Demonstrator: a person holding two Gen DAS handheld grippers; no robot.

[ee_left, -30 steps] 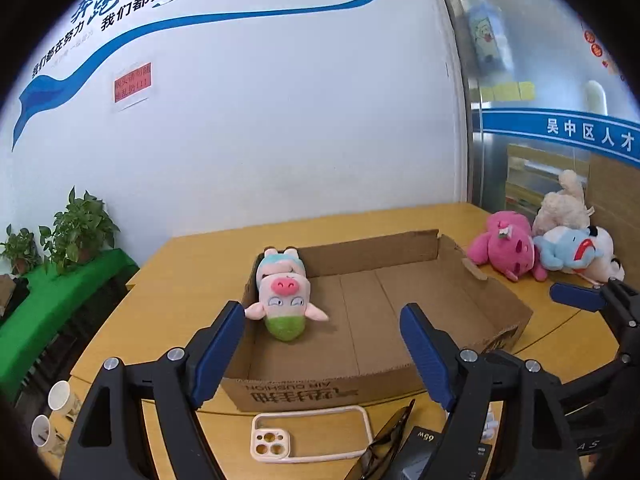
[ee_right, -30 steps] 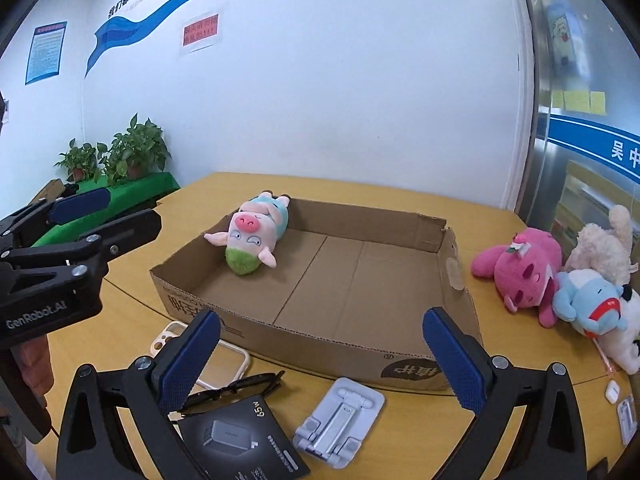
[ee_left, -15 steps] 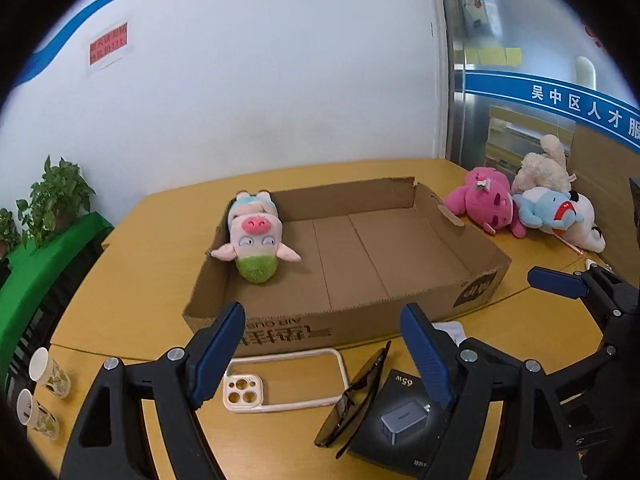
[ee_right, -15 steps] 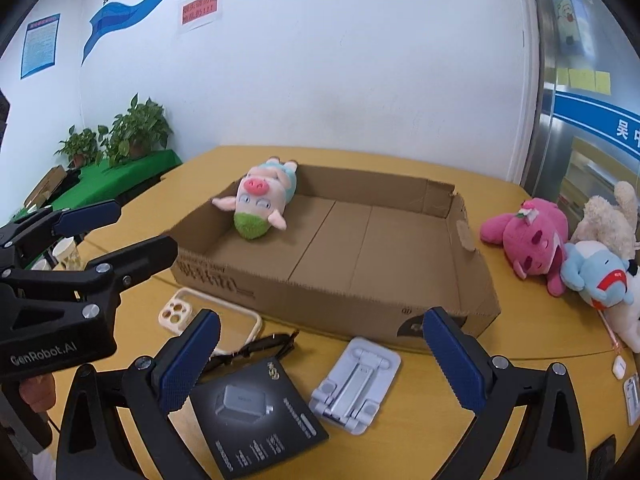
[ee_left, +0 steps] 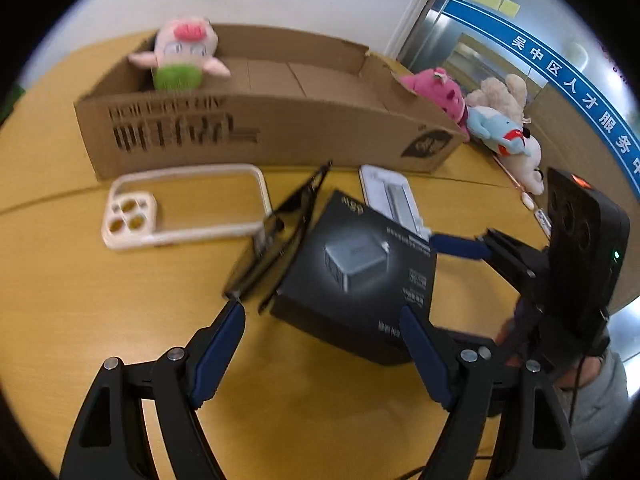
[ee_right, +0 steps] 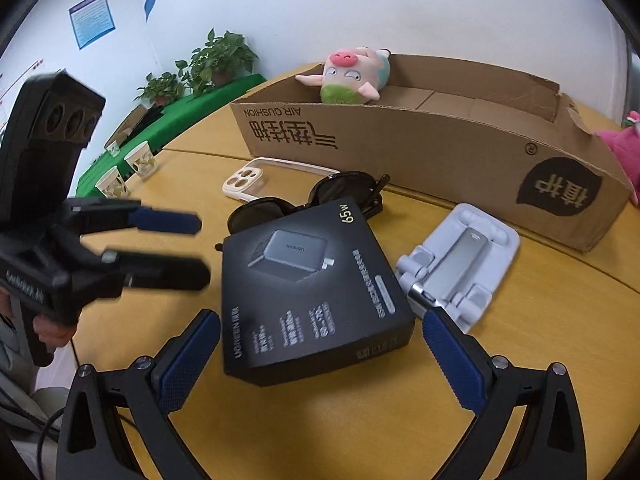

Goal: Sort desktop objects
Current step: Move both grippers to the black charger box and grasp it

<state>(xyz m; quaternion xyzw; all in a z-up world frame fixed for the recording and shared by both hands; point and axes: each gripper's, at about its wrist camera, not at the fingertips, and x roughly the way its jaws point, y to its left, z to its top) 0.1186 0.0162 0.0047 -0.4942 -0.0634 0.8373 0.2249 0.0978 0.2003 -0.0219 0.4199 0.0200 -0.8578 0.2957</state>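
A black charger box lies on the wooden table in front of a long cardboard box that holds a pig plush. Black sunglasses, a clear phone case and a white phone stand lie around the charger box. My left gripper is open, low over the table just before the charger box. My right gripper is open, its pads either side of the box's near end.
A pink plush and pale plush toys lie right of the cardboard box. Paper cups stand at the table's far left edge, with potted plants behind. The other gripper shows in each view.
Both grippers have dropped low and moved in toward the charger box. The cardboard box now shows side-on. Both stay open.
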